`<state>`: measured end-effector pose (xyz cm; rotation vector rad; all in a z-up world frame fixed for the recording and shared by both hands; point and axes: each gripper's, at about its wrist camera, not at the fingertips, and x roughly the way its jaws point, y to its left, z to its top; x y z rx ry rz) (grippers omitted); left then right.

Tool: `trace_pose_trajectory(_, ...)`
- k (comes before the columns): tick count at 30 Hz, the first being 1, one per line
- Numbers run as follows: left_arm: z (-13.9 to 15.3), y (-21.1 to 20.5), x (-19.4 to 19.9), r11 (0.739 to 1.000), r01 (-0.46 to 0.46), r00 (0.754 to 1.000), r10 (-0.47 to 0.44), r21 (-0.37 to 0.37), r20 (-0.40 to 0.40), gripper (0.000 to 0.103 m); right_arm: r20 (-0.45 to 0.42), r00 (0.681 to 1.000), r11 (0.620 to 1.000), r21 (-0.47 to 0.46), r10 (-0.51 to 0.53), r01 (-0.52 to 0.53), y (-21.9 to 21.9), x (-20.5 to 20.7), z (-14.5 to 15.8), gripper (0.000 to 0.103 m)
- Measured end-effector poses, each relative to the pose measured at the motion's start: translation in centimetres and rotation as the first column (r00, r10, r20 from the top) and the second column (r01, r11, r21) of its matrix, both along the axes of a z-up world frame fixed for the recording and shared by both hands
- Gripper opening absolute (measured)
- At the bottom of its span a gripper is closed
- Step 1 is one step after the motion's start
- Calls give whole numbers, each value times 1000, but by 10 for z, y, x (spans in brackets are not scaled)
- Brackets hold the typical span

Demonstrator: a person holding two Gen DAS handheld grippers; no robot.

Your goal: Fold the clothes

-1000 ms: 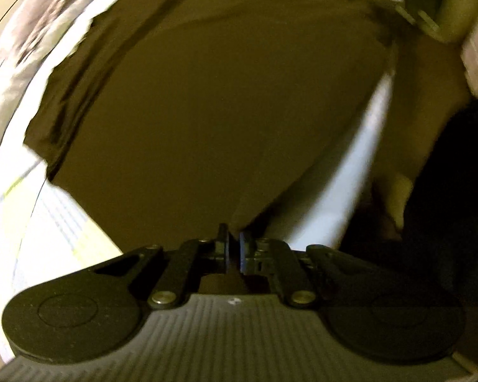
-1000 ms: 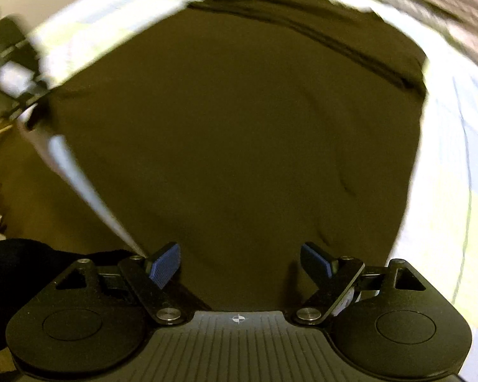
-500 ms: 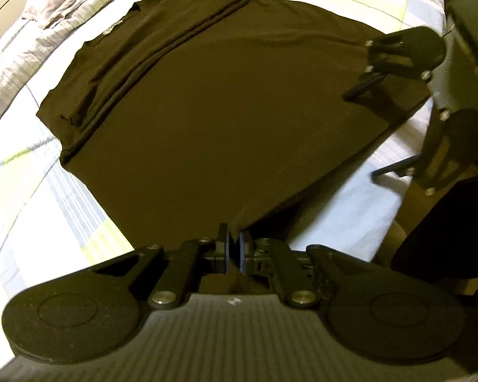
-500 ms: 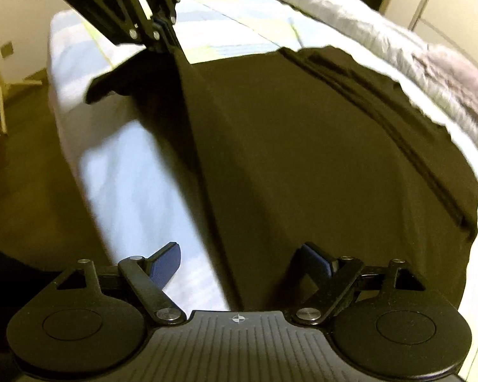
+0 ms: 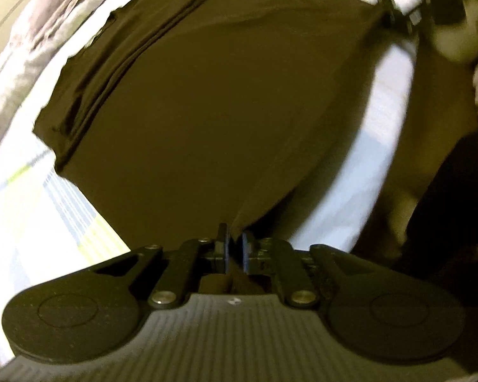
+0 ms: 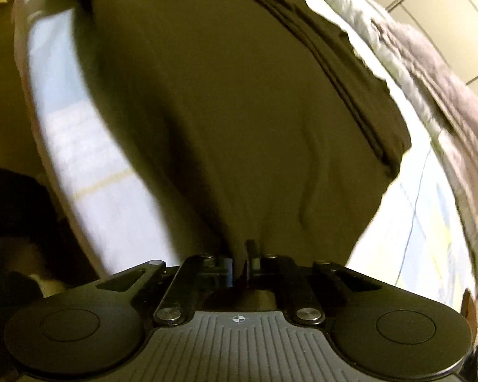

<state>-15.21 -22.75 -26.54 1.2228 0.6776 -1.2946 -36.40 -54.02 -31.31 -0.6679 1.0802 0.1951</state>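
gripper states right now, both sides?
Left gripper: jaws opening, corner of the dark garment between them, grip loosening.
Right gripper: shut on the garment's near edge.

We see a dark brown garment [image 5: 213, 102], plain, no print, darker along the folded band at its far edge. Bedsheet [image 5: 32, 210] under it is white with pale blue stripes and yellow-green lines in a check; in the right wrist view the sheet [image 6: 430, 222] shows thin blue and yellow lines. Grey-mauve blanket [image 6: 436, 73] with a white striped edge. Left gripper [image 5: 235, 248] is black with blue pads; right gripper [image 6: 242, 264] is black. Floor [image 5: 430, 133] is brown.
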Motion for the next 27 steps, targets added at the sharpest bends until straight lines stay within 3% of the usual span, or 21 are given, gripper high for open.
trace_pose_trajectory(2,-8,6,-11,998,50,996,-51,23,72,23,3,1000,1000,6,20,-20,-3,-5,8,4)
trace_pose_trajectory(4,-18,11,-16,996,75,991,-81,53,107,23,9,1000,1000,14,27,-27,-4,-5,14,4)
trace_pose_trajectory(5,-22,14,-17,994,83,989,-91,67,119,18,12,1000,1000,18,25,-25,-5,-4,18,4)
trace_pose_trajectory(7,-23,17,-17,994,76,991,-84,78,103,5,15,1000,1000,25,18,-18,-3,-2,22,4)
trace_pose_trajectory(8,-23,18,-16,994,73,992,-81,83,95,5,16,1000,999,27,19,-19,-3,-3,25,4)
trace_pose_trajectory(18,27,55,-53,996,47,998,-50,76,40,2,-56,995,993,92,79,-73,-1,-40,70,4)
trace_pose_trajectory(27,64,90,-110,989,11,994,6,150,-114,2,-206,966,974,193,157,-118,3,-111,97,4)
